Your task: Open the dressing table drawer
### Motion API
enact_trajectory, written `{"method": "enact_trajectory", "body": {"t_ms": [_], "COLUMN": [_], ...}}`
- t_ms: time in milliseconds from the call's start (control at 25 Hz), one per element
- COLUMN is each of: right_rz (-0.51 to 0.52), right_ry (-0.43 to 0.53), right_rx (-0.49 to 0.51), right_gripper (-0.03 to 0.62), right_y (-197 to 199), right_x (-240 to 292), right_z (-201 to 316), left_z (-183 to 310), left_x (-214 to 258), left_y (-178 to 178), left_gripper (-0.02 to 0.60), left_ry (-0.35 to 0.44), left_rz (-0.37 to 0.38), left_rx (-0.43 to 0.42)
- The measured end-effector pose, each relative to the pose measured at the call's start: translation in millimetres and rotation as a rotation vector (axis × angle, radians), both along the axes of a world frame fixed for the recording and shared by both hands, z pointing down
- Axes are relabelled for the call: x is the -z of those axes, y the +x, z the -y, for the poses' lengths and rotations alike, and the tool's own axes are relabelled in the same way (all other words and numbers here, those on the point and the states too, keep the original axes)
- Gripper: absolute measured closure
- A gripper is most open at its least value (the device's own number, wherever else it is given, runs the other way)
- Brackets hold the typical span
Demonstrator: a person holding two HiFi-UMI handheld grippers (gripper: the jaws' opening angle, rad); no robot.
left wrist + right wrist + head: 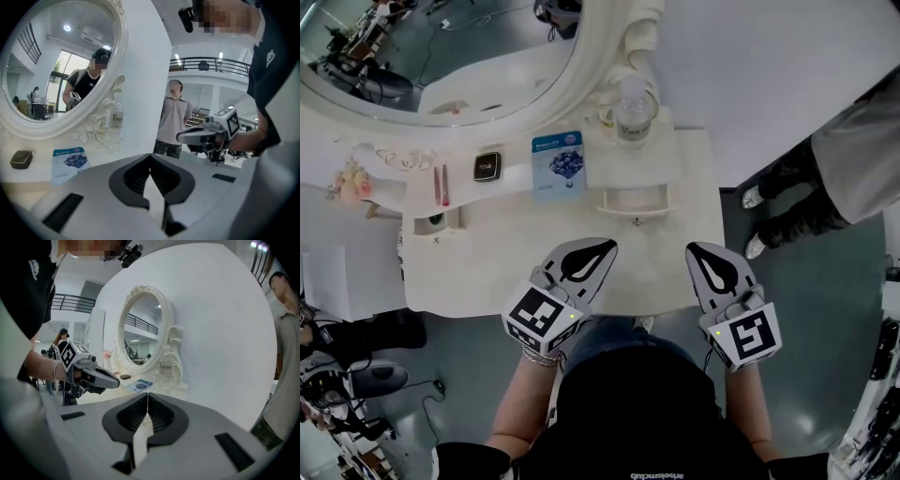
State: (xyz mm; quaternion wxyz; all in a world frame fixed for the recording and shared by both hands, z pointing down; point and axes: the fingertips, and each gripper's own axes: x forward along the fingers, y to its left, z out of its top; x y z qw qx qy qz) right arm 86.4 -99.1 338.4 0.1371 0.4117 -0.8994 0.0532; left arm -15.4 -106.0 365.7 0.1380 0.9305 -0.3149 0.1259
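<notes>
White-shelled with black pads, the left gripper (607, 247) and the right gripper (694, 249) hover over the near edge of the dressing table (487, 272), low in the centre of the head view. Each has its jaws pressed together with nothing between them.

Just beyond their tips, a little right of centre, sits the small drawer (634, 201). It is a cream box with a curved front, set into the raised tier, and it looks closed or nearly so. A tiny knob (636, 222) sits at the middle of its face.

I judge the drawer light, rigid and easy to slide. The knob is small, probably slick, and the only place to pinch. A straight pull toward the person should keep it from binding.

Farther back, a clear water bottle (633, 108) stands on the tier above, and a hard tug might rock it. A blue packet (558, 164) lies to its left, and the oval mirror (441, 56) fills the upper left.
</notes>
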Motion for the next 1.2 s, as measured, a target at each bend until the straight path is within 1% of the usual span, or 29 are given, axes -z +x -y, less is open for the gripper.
{"method": "enact_trajectory", "body": {"t_ms": [280, 520, 800, 960, 1120, 1200], "right_rz": [-0.01, -0.064, -0.063, -0.016, -0.047, -0.043], "right_ry": [0.022, 0.03, 0.055, 0.088, 0.083, 0.098], "right_rx": [-0.014, -0.061, -0.067, -0.045, -0.064, -0.056], "right_gripper": [0.574, 0.574, 0.574, 0.574, 0.574, 0.574], "right_y": [11.3, 23.1, 26.0, 23.2, 30.0, 31.1], "right_x": [10.4, 19.1, 31.4, 41.0, 44.9, 48.2], "right_z": [4.8, 11.2, 16.4, 17.5, 20.6, 21.6], "left_z": [1.3, 4.1, 7.1, 9.9, 13.6, 15.9], "left_x": [16.3, 30.8, 41.2, 48.3, 56.3, 60.1], "left_y": [-8.2, -14.6, -24.7, -31.5, -39.5, -43.2], "left_gripper": [0.563, 0.563, 0.563, 0.563, 0.563, 0.563], "left_ry": [0.035, 0.067, 0.091, 0.108, 0.12, 0.129], "left_rz": [0.0, -0.021, -0.024, -0.023, -0.028, -0.031], "left_rx": [0.023, 0.039, 0.064, 0.077, 0.096, 0.105]}}
